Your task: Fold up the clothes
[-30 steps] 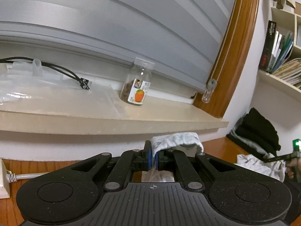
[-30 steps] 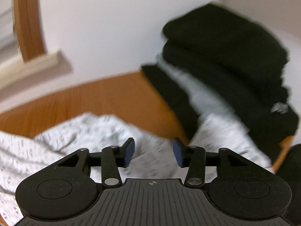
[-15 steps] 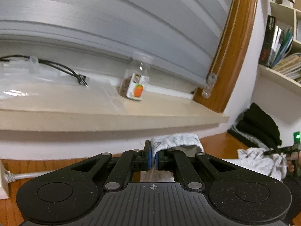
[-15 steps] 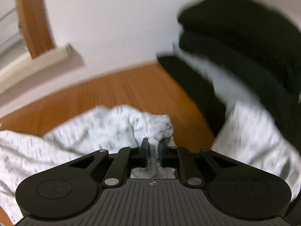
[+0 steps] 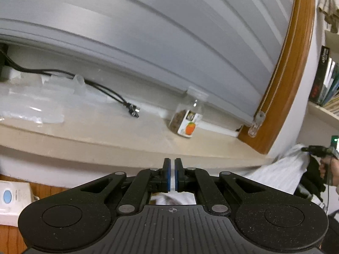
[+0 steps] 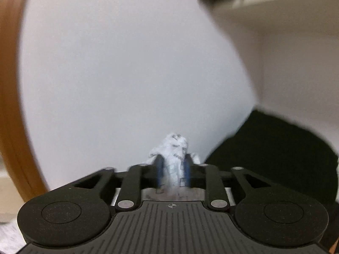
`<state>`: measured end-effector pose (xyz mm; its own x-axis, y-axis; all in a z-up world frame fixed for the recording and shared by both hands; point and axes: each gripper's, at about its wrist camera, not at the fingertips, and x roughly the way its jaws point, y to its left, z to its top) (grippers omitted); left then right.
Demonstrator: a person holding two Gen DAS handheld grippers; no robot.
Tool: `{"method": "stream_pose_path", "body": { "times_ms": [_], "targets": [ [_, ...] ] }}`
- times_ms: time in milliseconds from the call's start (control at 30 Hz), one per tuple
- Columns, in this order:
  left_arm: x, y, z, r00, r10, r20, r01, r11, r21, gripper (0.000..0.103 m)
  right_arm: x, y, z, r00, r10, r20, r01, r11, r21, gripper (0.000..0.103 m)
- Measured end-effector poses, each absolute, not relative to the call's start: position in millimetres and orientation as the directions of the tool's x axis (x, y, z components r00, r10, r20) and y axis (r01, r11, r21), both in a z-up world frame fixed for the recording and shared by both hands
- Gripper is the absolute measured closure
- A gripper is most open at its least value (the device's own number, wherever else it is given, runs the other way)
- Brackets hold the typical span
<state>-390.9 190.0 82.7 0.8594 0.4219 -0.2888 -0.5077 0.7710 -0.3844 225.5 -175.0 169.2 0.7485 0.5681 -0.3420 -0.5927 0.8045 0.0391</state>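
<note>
Since the earlier frame the right gripper (image 6: 172, 170) has risen, jaws just reopening yet bunched around the shirt (image 6: 173, 154). The left gripper (image 5: 172, 174), pinched tight, holds its other end; cloth spans between the 2.

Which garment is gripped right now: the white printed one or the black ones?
The white printed garment: a bunch of it sits between the right gripper's jaws, lifted against the wall. The black folded clothes lie untouched in a pile at the right.

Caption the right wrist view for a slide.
Right gripper holds a bunched corner of the white printed garment up before a pale wall, black folded clothes behind.
</note>
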Motion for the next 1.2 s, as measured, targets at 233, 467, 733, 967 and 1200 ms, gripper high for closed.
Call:
{"method": "stream_pose_path", "body": {
  "times_ms": [233, 467, 733, 967, 1200],
  "targets": [
    [-375.7, 182.9, 76.2, 0.858, 0.391, -0.334, -0.497, 0.795, -0.348, 0.092, 213.3, -161.1, 110.2, 0.595, 0.640, -0.486, -0.711, 0.702, 0.055, 0.048],
    [-368.0, 178.3, 70.5, 0.843, 0.394, -0.366, -0.510, 0.803, -0.310, 0.050, 159.6, -128.7, 79.3, 0.422, 0.715, -0.558, -0.846, 0.532, 0.042, 0.048],
    [-364.0, 182.6, 61.7, 0.811, 0.422, -0.405, -0.552, 0.781, -0.291, 0.022, 88.6, -84.7, 63.8, 0.201, 0.775, -0.599, -0.955, 0.291, 0.056, 0.048],
    [-360.1, 183.0, 57.2, 0.800, 0.418, -0.430, -0.557, 0.785, -0.272, 0.011, 31.1, -37.7, 64.2, 0.017, 0.781, -0.624, -0.996, 0.064, 0.054, 0.047],
    [-357.0, 179.2, 56.0, 0.812, 0.397, -0.429, -0.535, 0.800, -0.273, 0.000, -28.3, 3.6, 65.7, -0.111, 0.762, -0.638, -0.993, -0.106, 0.046, 0.046]
  ]
}}
